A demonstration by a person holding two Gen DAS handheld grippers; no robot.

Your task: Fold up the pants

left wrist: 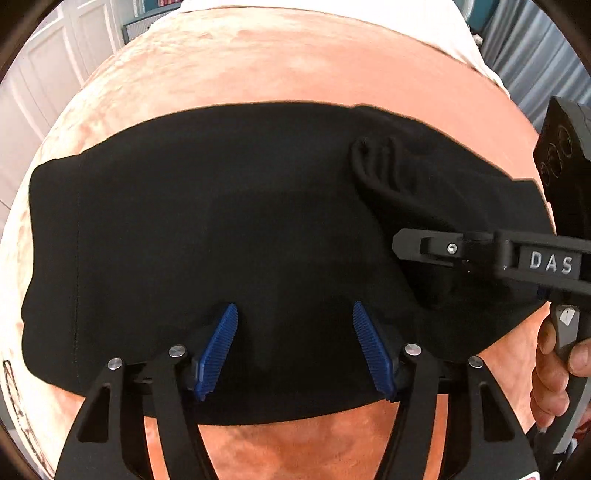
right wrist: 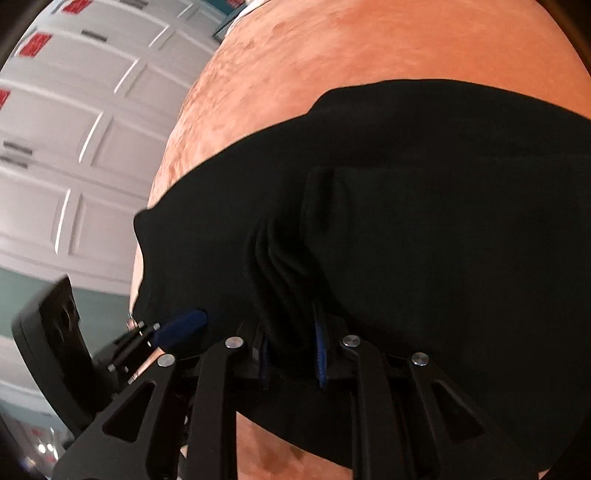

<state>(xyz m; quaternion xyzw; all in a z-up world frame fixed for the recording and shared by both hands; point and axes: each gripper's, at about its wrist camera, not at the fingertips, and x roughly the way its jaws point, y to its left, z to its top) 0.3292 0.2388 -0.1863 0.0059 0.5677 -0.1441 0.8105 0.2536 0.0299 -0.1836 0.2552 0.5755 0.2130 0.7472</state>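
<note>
The black pants (left wrist: 221, 229) lie folded in a wide band across an orange blanket (left wrist: 277, 66). My left gripper (left wrist: 293, 347) is open, its blue fingers (left wrist: 218, 350) resting on the near part of the pants with cloth between them but not pinched. My right gripper (right wrist: 291, 350) is shut on a bunched fold of the black pants (right wrist: 424, 221) near their edge. In the left wrist view the right gripper's body (left wrist: 480, 251) reaches in from the right over the pants. In the right wrist view the left gripper's blue finger (right wrist: 181, 326) shows at the left.
The orange blanket (right wrist: 369, 55) covers a bed whose white sheet (left wrist: 388, 18) shows at the far end. White panelled doors (right wrist: 74, 147) stand to the left. A person's hand (left wrist: 554, 380) holds the right gripper's handle at the right.
</note>
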